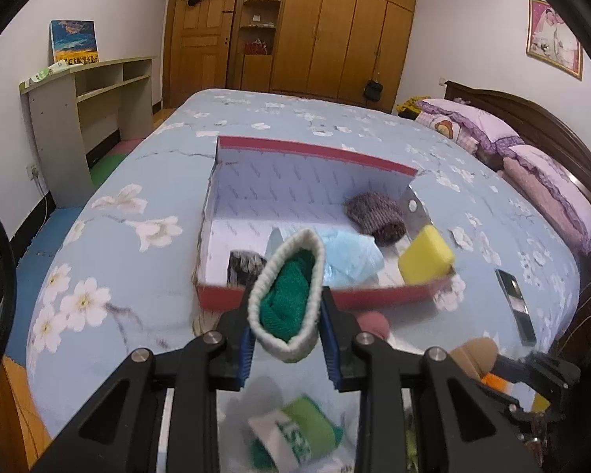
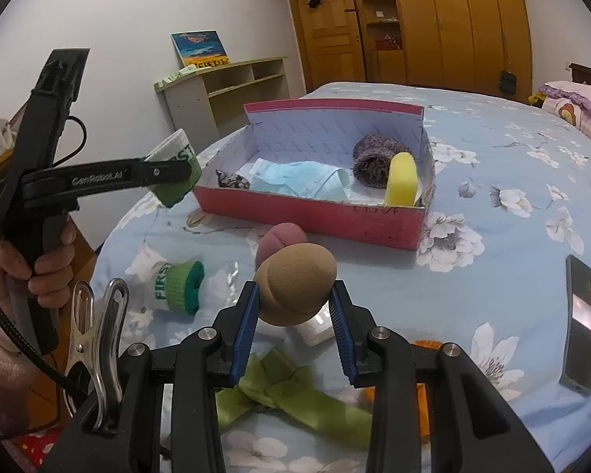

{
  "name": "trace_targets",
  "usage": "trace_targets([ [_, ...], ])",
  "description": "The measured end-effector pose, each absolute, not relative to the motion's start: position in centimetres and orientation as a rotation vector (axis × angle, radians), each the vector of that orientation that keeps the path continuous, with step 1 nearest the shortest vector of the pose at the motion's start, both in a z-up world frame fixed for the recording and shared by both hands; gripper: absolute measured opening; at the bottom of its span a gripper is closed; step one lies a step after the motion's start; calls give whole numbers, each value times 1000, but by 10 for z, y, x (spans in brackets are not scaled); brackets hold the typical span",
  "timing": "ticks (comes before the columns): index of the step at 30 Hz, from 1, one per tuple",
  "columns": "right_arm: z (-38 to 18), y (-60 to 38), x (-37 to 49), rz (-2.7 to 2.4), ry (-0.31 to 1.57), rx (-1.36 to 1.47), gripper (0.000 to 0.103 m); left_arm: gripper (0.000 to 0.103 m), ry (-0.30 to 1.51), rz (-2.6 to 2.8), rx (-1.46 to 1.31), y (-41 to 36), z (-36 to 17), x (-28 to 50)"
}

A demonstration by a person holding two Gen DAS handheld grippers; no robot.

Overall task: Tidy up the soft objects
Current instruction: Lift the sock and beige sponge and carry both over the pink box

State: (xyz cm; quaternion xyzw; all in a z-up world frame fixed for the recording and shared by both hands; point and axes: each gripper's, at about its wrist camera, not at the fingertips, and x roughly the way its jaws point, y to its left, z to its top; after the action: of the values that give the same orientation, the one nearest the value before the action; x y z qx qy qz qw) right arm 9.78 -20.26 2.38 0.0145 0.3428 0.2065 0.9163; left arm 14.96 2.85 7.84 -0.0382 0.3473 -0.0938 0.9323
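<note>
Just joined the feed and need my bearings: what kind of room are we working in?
A home bedroom, most likely. The work surface is a bed with a blue floral sheet, frilled purple pillows lie against a dark wooden headboard, and a wooden wardrobe fills the far wall.

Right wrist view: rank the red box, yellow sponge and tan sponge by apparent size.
1. Red box, clearly largest.
2. Tan sponge, though it is nearest the camera.
3. Yellow sponge, farther off; true order of the sponges unsure.
</note>
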Motion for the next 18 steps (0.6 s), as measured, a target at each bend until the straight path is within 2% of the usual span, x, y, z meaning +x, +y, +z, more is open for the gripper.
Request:
trace_targets([
  [18,48,-208,147,336,675,-47,37,30,662,-167,-45,18,68,241],
])
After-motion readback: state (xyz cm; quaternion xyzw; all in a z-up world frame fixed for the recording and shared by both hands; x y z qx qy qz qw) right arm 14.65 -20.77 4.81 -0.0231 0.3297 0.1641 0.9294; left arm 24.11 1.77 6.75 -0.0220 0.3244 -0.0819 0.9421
